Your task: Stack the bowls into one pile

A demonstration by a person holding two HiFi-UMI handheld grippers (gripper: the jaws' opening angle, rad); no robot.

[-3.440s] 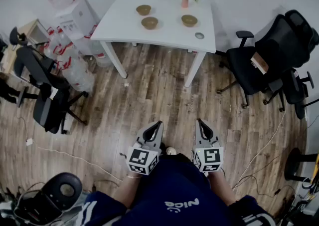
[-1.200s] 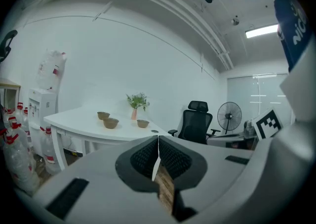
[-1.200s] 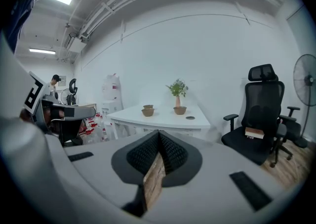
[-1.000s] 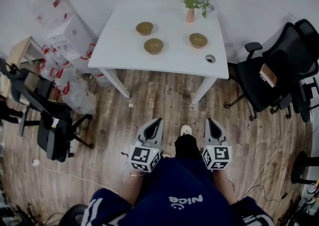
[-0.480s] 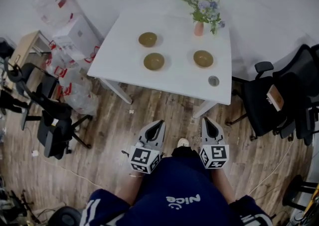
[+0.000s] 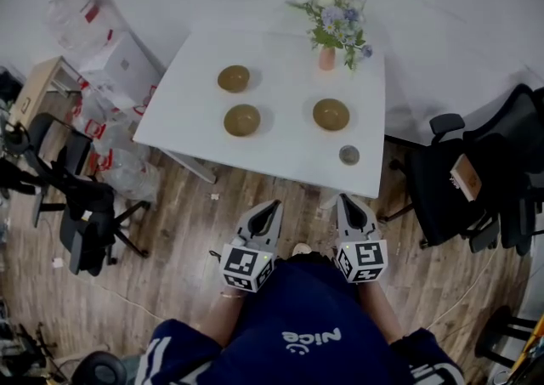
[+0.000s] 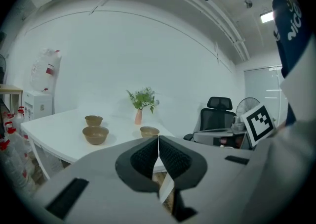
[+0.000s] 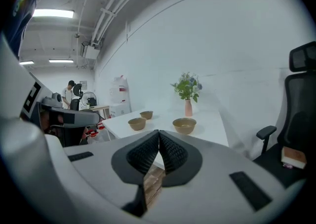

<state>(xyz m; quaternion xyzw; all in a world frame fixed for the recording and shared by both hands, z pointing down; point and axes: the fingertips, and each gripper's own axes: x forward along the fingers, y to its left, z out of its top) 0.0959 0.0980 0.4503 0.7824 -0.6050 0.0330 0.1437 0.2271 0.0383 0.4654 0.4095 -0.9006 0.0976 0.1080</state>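
Three brown bowls (image 6: 242, 120) sit unstacked, apart from one another, on the white table (image 6: 280, 150).
They lie upper centre, well beyond the left gripper (image 6: 270, 210) and right gripper (image 6: 347, 204), both clenched and empty.

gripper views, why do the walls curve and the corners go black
Left gripper view: wide-angle lens bows wall lines, corners vignette black, ceiling light glares upper right. Right gripper view: same bowing, light strip blown out. Head view: evenly lit, table sharp.
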